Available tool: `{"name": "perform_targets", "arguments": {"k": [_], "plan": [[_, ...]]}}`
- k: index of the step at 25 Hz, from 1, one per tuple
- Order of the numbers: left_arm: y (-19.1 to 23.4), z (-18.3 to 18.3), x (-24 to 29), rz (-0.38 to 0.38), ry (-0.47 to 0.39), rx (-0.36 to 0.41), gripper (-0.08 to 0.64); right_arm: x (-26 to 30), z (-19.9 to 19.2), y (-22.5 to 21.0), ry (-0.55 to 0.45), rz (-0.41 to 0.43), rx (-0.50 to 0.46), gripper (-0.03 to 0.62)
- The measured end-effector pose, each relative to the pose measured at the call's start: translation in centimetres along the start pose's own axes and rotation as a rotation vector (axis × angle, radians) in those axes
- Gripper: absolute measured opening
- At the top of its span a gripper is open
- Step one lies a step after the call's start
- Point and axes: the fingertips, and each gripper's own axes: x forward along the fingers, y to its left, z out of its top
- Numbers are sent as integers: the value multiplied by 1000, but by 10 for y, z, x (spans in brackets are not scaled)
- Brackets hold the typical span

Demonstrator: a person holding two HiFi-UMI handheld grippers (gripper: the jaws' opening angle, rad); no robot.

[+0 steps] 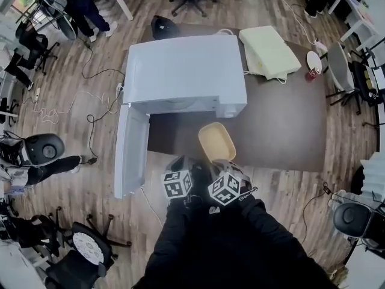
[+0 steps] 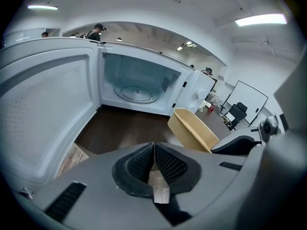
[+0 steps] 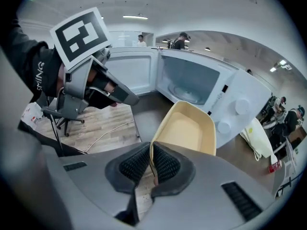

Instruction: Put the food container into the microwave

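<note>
A tan, empty food container hangs over the dark table's near edge, in front of the white microwave. My right gripper is shut on the food container, pinching its near rim. The microwave has its door swung wide open to the left, and a glass turntable lies in the cavity. My left gripper is shut with nothing between its pads, just left of the food container. In the head view both grippers sit side by side at the table's near edge.
The dark brown table also carries a pale yellow flat appliance at the back right. The open door overhangs the table's left side. Office chairs and cables lie on the wood floor around.
</note>
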Motion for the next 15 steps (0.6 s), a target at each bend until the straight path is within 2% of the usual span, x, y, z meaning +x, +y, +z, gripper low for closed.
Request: {"name": "perform_targets", "arguments": {"k": [8, 15], "plan": [[48, 14, -3, 38, -29, -65, 40, 32, 56, 4, -18, 41, -118, 38], [79, 37, 12, 39, -37, -104, 40, 58, 106, -18, -18, 36, -174, 38]]}}
